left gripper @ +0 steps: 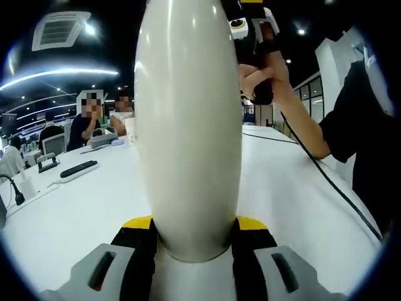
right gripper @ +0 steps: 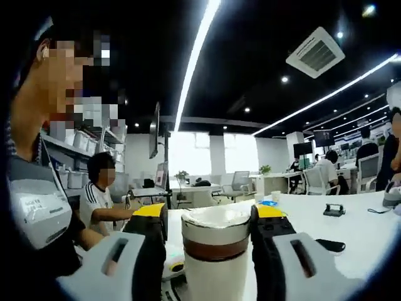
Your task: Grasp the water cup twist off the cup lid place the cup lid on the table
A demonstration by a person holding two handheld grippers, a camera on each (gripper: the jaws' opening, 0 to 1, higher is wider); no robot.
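A tall white water cup (left gripper: 188, 125) stands upright on the white table (left gripper: 75, 207), with my left gripper (left gripper: 194, 222) shut on its lower body, a yellow-tipped jaw on each side. At the cup's top, a hand (left gripper: 269, 75) holds my right gripper (left gripper: 254, 31). In the right gripper view the cup lid (right gripper: 216, 219), whitish with a brown band (right gripper: 216, 248) under it, sits between the jaws of my right gripper (right gripper: 210, 213), which is shut on it. The lid is still on the cup.
A black cable (left gripper: 326, 175) runs across the table on the right. A power strip (left gripper: 78, 169) and a microphone (left gripper: 15, 191) lie at the left. A black phone (right gripper: 330, 244) and a small black object (right gripper: 333, 210) rest on the table. People sit at the far side.
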